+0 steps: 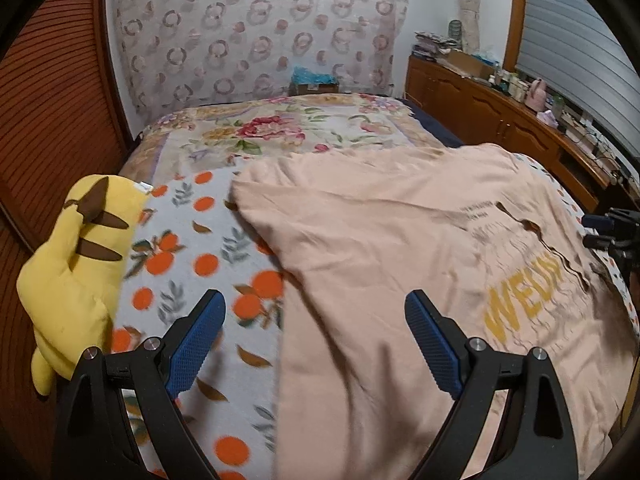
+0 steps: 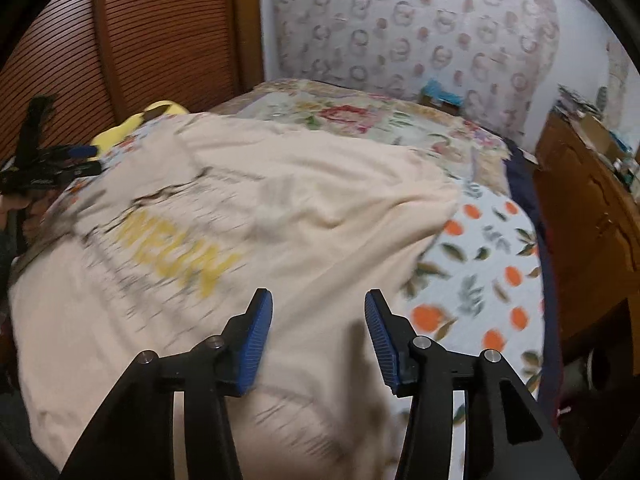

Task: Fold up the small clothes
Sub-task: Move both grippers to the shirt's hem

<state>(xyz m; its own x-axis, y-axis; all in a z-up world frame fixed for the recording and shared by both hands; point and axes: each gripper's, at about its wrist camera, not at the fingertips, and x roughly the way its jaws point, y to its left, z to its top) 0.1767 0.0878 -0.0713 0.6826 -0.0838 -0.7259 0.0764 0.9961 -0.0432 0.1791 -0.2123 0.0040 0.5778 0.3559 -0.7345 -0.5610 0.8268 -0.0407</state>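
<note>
A pale peach T-shirt (image 1: 400, 248) with yellow lettering lies spread on the bed, print side up. It also shows in the right wrist view (image 2: 248, 216), blurred. My left gripper (image 1: 315, 306) is open and empty, above the shirt's left edge. My right gripper (image 2: 319, 304) is open and empty, above the shirt's near right part. The right gripper shows at the right edge of the left wrist view (image 1: 612, 236). The left gripper shows at the left edge of the right wrist view (image 2: 52, 168).
The bed has an orange-print blanket (image 1: 192, 264) and a floral cover (image 1: 272, 128) behind. A yellow plush toy (image 1: 76, 264) lies at the bed's left edge by a slatted wooden wall (image 1: 52, 100). A cluttered wooden sideboard (image 1: 500, 112) stands to the right.
</note>
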